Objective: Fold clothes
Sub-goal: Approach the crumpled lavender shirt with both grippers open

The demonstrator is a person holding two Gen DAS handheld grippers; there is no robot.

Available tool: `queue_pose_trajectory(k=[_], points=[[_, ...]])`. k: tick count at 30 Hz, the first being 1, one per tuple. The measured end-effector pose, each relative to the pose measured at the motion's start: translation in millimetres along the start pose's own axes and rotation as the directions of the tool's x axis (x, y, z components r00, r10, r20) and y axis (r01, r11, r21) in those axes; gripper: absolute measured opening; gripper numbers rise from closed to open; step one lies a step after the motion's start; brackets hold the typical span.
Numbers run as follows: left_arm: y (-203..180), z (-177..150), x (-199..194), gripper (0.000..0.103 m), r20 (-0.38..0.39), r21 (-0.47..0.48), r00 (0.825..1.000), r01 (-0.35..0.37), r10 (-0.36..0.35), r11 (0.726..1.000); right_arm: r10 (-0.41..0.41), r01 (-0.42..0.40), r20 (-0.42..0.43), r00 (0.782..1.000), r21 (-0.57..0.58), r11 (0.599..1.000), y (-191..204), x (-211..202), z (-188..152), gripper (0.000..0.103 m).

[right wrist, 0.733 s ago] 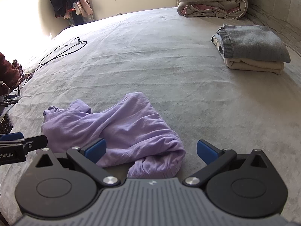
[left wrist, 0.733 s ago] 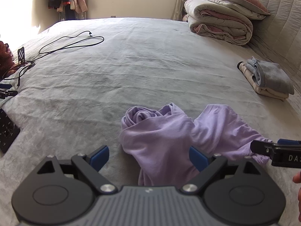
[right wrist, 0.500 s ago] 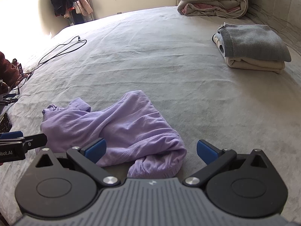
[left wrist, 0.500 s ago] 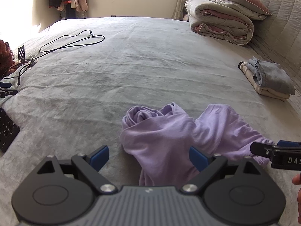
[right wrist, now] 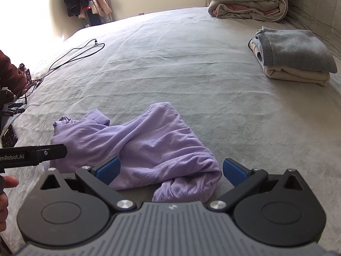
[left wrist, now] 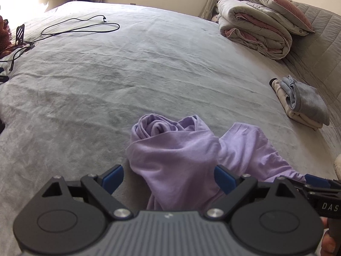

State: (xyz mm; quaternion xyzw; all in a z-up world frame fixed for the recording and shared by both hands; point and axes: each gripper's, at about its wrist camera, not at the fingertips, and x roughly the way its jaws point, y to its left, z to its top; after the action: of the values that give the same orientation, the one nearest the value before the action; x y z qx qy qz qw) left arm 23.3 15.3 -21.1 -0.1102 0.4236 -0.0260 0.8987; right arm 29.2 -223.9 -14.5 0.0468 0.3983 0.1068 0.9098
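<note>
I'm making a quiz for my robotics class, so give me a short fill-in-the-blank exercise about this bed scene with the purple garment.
1. The crumpled garment lying on the bed is ____ in colour.
2. Both the left gripper and the right gripper have their jaws ____.
3. In the stack of folded clothes, the grey piece lies ____ the cream one.
4. The black cable lies loose on the ____.

Missing words: purple; open; on top of; bed
</note>
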Motion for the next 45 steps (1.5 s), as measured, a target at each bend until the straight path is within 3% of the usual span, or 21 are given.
queue_pose_trajectory(k=[12,19,27,35,41,45], points=[[6.4,-6.4,28.6,0.102,-0.071,0.009,0.997,-0.005,0.005,1.000,-0.027,0.027,0.008,1.000,-0.039,0.999,13.6,18.5,1.3,0.103],[2.2,-15.0,29.7,0.103,-0.041,0.081,0.999,-0.025,0.028,0.996,-0.048,0.048,0.001,0.999,-0.036,0.998,8.9,22.7,0.9,0.103],[-0.1,-19.3,31.3,0.103,-0.015,0.098,0.999,-0.044,0.046,0.994,-0.036,0.036,-0.011,0.999,0.011,0.999,1.1,19.5,1.7,0.103],[4.3,-15.3,22.6,0.103,-0.010,0.053,1.000,-0.023,0.024,0.998,-0.041,0.041,0.005,0.999,0.034,0.999,-5.8,14.5,4.6,0.103],[8.7,-7.6,4.8,0.102,0.083,0.063,0.997,0.005,-0.010,0.998,-0.037,0.036,0.015,0.999,0.039,0.999,-7.5,13.5,6.6,0.103],[14.8,-0.8,1.5,0.101,0.111,0.017,0.992,0.055,-0.056,0.998,-0.035,0.034,0.026,0.999,0.042,0.999,-7.3,11.6,6.8,0.103]])
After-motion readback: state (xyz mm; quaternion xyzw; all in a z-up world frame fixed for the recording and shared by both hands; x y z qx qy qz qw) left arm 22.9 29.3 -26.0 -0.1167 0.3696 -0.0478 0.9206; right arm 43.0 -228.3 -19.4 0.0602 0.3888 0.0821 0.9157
